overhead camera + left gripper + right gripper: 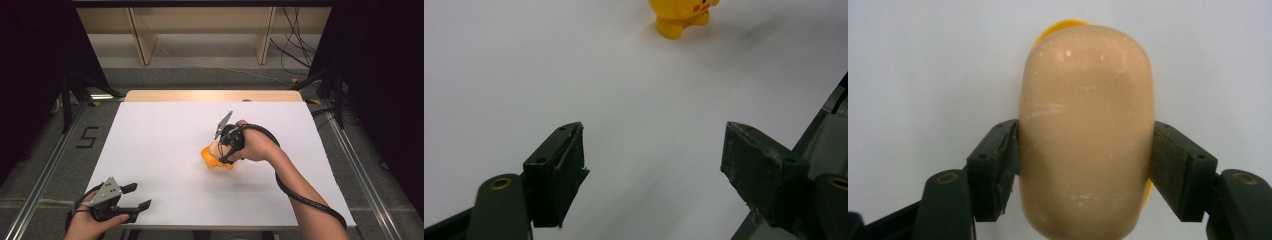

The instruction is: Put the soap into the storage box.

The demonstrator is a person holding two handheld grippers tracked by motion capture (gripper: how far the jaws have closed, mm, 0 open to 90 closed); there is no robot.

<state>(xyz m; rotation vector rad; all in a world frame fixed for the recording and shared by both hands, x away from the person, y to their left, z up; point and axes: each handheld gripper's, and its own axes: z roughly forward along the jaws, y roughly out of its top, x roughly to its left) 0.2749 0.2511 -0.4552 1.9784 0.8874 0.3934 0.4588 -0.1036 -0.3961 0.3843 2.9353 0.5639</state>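
Right tongs [1085, 165] clamp the smooth, rigid-looking, probably light and slippery yellow toy [1087, 135] across its rounded beige middle on the white counter [165, 140]; left tongs [654, 170] rest open, empty, near-left.

- A laboratory recording bay: a white-topped rectangular desk [165, 150] on grey carpet.
- Black curtains [30, 75] enclose both sides; metal floor rails [47, 165] flank the desk.
- Loose black cables [295, 50] trail past pale wooden shelving [200, 30]; a taped black numeral "5" [87, 137] marks the floor.
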